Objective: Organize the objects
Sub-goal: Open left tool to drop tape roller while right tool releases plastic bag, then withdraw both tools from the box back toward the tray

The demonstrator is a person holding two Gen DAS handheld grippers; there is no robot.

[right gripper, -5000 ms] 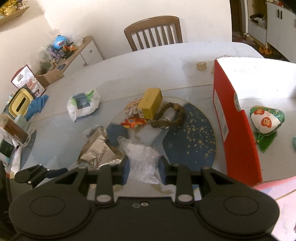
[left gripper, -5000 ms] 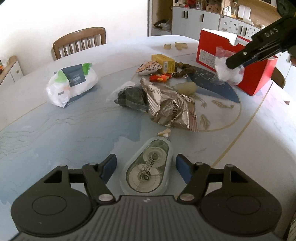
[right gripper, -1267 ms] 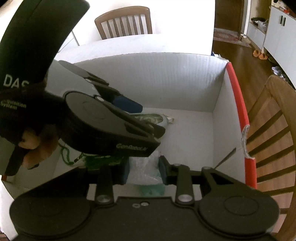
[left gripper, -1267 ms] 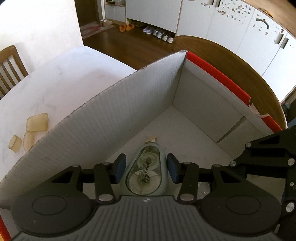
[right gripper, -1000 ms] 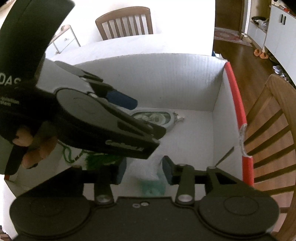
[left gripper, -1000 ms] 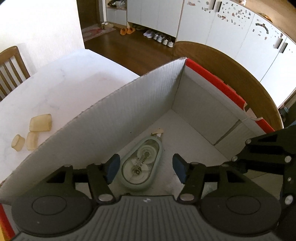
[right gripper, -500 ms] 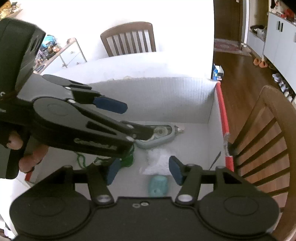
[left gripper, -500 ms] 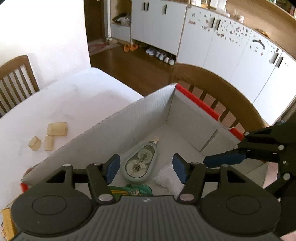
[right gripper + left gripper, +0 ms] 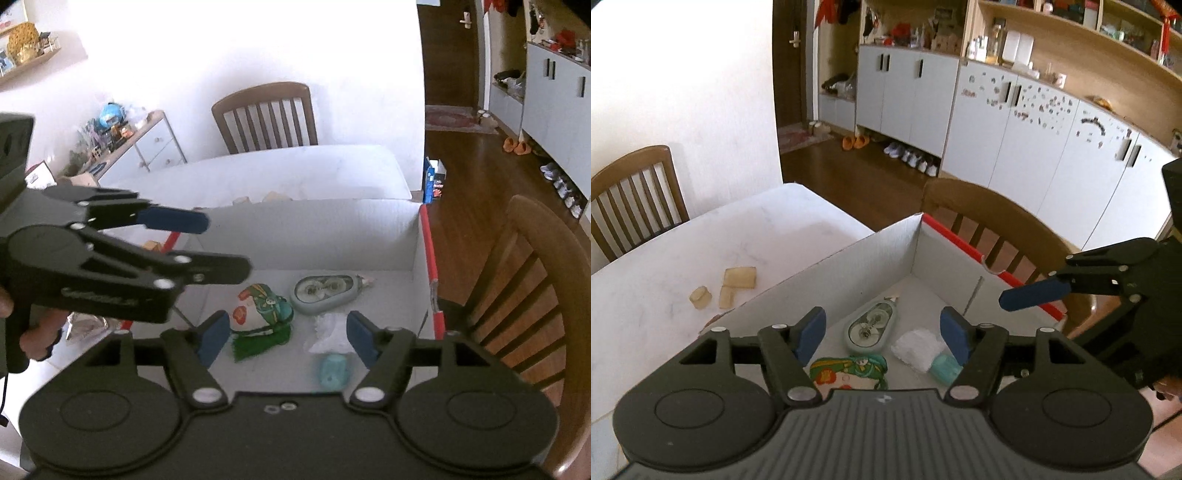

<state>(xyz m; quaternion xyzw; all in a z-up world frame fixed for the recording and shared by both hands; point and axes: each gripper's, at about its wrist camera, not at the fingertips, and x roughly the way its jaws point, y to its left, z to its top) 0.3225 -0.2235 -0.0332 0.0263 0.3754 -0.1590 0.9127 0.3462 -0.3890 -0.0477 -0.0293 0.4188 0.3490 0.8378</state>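
The red box with a white inside holds a clear tape dispenser, a crumpled white plastic bag, a teal item and a green-and-red pouch. My left gripper hangs above the box, its jaws opening, with nothing pressed between them. My right gripper also hovers over the box, its jaws opening and empty. Below it lie the tape dispenser, the bag and the pouch. The left gripper crosses the right wrist view from the left.
Tan pieces lie on the white table beyond the box. A wooden chair stands close against the box's far side, another chair at the table's far edge. A crumpled foil bag lies left of the box.
The left gripper let go of the tape dispenser and the right let go of the white bag inside the box. Both jaws widened and both grippers rose away from the box.
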